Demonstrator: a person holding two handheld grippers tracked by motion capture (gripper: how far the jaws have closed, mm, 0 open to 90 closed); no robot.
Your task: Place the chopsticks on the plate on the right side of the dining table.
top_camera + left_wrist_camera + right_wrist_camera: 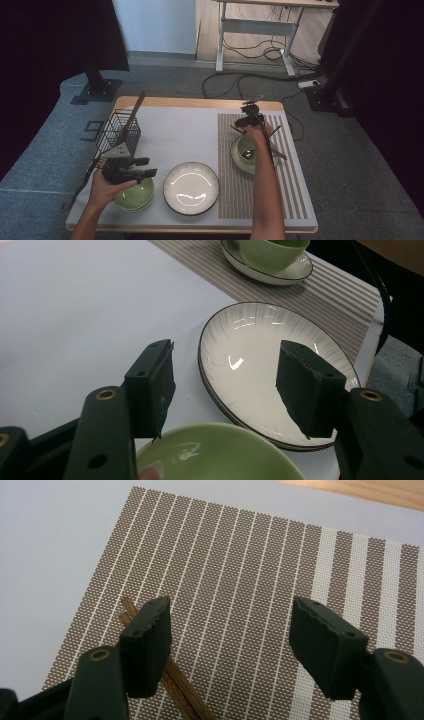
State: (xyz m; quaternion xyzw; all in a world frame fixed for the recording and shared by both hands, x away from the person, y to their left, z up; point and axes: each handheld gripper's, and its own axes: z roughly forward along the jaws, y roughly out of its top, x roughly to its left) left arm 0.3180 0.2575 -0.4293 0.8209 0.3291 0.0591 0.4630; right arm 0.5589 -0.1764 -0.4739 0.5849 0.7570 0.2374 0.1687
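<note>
My left gripper [148,167] hovers open at the front left, just above a green bowl [134,196]. In the left gripper view its jaws [225,360] stand wide with nothing between them, over that bowl's rim [220,452] and a white plate [250,350]. My right gripper [248,120] is at the far end of the striped placemat [295,190]. It is open [231,612] over the mat [240,555]. A pair of brown chopsticks [175,682] lies on the mat under its left jaw. A green bowl on a saucer [246,152] sits below that forearm.
A black wire basket [120,132] with a wooden utensil stands at the table's far left. The white plate [191,188] sits at front centre. The far bowl and its saucer [272,262] show in the left gripper view. The floor beyond has cables and a desk frame.
</note>
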